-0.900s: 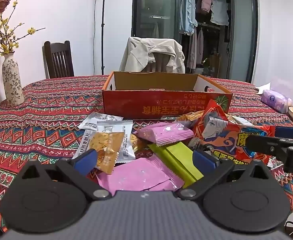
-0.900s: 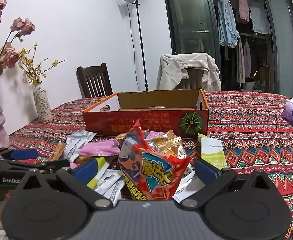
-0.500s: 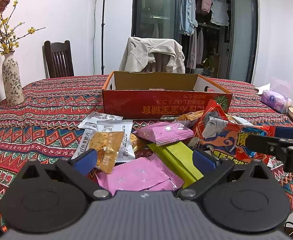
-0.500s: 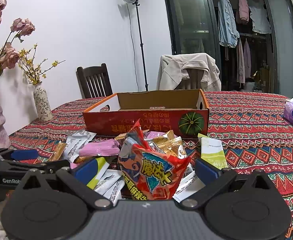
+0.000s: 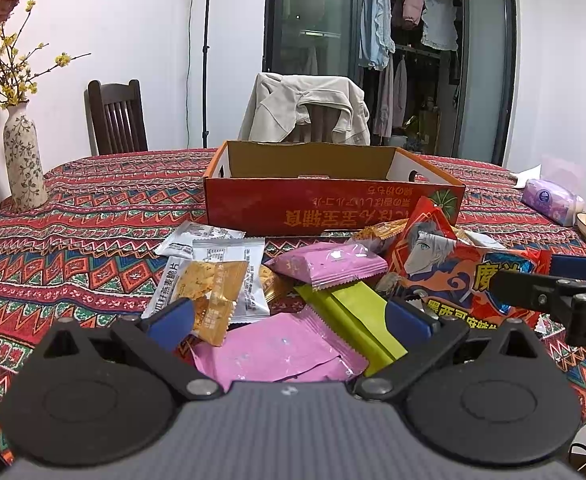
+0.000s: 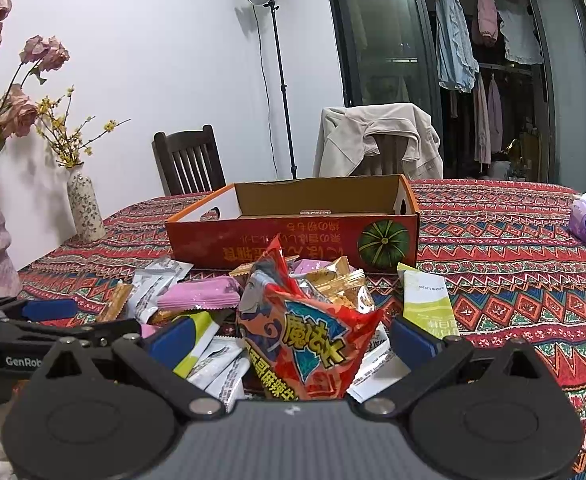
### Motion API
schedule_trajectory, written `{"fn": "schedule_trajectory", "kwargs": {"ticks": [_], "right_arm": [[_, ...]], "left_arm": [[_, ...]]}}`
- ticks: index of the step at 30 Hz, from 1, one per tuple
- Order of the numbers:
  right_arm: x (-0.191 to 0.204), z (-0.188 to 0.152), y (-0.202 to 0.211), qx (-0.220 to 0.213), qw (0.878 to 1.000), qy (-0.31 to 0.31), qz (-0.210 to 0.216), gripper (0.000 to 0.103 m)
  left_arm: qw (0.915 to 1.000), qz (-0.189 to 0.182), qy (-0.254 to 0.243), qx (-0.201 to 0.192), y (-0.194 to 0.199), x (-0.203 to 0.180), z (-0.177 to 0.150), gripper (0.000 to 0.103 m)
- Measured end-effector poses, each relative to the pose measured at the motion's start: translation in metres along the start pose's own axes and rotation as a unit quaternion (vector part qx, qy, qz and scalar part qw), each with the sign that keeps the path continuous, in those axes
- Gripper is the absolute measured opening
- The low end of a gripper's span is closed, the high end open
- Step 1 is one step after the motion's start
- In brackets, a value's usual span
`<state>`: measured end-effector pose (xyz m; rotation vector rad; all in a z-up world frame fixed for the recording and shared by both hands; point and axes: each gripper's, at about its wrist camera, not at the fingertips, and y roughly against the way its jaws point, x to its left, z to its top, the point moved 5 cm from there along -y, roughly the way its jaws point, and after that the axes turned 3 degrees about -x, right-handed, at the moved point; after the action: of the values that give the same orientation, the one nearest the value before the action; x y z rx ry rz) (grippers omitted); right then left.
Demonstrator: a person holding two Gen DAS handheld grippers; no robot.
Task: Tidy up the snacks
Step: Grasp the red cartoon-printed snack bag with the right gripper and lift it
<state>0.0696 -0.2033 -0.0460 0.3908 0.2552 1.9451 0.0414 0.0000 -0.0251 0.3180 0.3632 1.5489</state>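
Red crinkly foil snack bag (image 6: pixel 305 340) upright, centred between wide-open, empty right gripper (image 6: pixel 293 340); open red cardboard box (image 6: pixel 293 232) straight beyond. Left gripper (image 5: pixel 289 316) open, empty.

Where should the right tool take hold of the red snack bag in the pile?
Grip the red snack bag across its puffed middle, coming straight on from the near side: it stands propped on the pile, between the open fingers of the right tool.

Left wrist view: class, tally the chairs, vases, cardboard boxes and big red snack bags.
Chairs: 2
Vases: 1
Cardboard boxes: 1
Big red snack bags: 1
Total: 5
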Motion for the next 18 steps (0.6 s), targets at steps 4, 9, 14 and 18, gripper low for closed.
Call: {"fn": "schedule_trajectory", "kwargs": {"ticks": [4,9,14,18], "right_arm": [[0.0001,0.0000,0.0002,0.001,1.000,0.000,0.000,0.103],[-0.0001,0.0001,0.0001,0.000,1.000,0.000,0.000,0.103],[-0.0003,-0.0008,-0.0005,0.001,1.000,0.000,-0.001,0.103],[-0.0005,-0.0023,-0.0012,0.001,1.000,0.000,-0.002,0.103]], "left_arm": [[1.0000,0.002,-0.002,0.001,-0.0031,0.0003,-0.0015,0.103],[1.0000,0.002,-0.002,0.001,-0.0033,0.0003,-0.0019,0.103],[1.0000,0.002,-0.002,0.001,-0.0031,0.0005,-0.0016,0.103],[1.0000,0.002,-0.003,0.002,-0.0036,0.0005,-0.0024,0.103]]}}
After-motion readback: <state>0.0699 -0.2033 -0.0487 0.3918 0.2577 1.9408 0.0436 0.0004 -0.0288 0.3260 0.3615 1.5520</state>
